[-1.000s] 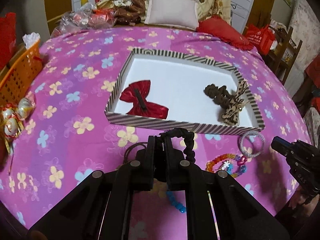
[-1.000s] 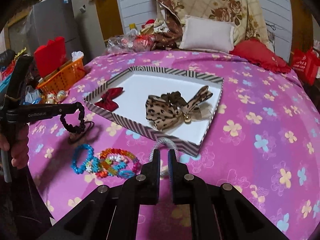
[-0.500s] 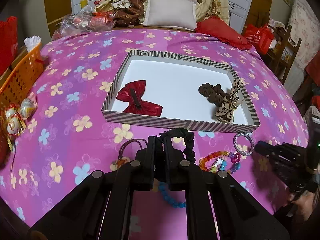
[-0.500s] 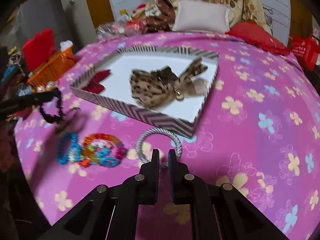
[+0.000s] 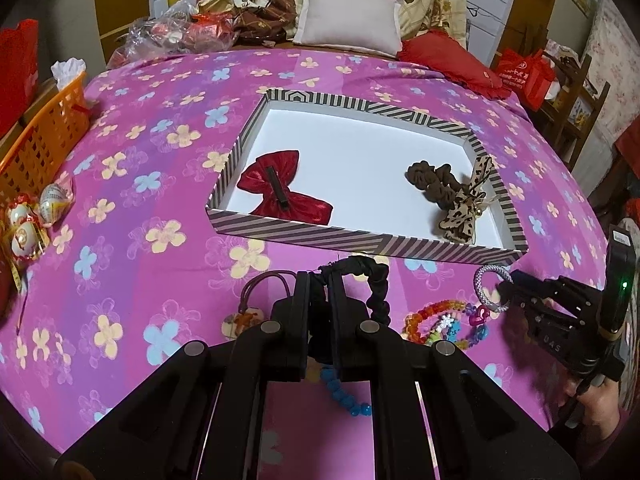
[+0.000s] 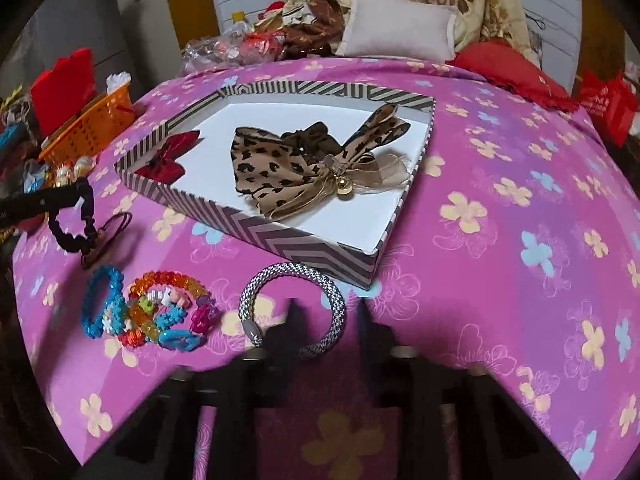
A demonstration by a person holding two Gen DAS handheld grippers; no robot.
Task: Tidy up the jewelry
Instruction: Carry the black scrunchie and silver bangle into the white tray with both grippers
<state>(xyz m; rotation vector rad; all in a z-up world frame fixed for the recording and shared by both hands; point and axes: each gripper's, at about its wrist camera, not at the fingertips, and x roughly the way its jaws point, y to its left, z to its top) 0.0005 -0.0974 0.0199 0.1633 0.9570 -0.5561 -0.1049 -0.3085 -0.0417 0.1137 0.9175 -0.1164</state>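
Note:
A striped tray (image 5: pixel 360 240) (image 6: pixel 280 236) on the pink flowered cover holds a red bow (image 5: pixel 286 192) (image 6: pixel 166 158) and a leopard bow (image 5: pixel 464 204) (image 6: pixel 304 168). My left gripper (image 5: pixel 320 280) is shut on a black scrunchie (image 5: pixel 376 280) (image 6: pixel 74 224), held above the cover in front of the tray. My right gripper (image 6: pixel 326 308) is open, blurred, its fingers straddling the near side of a silver woven bracelet (image 6: pixel 296 308) (image 5: pixel 490 286) lying by the tray's corner. Colourful bead bracelets (image 6: pixel 148 312) (image 5: pixel 444 320) lie between the grippers.
A brown cord hair tie with a charm (image 5: pixel 252 300) (image 6: pixel 108 236) lies left of the beads. An orange basket (image 5: pixel 40 136) (image 6: pixel 92 124) and wrapped sweets (image 5: pixel 28 220) sit at the left edge. Pillows (image 5: pixel 348 20) and a red cushion (image 5: pixel 452 60) lie at the back.
My right gripper has opened and dropped closer to the silver bracelet, its fingers now around it. My left gripper keeps the scrunchie and has drawn back a little from the tray.

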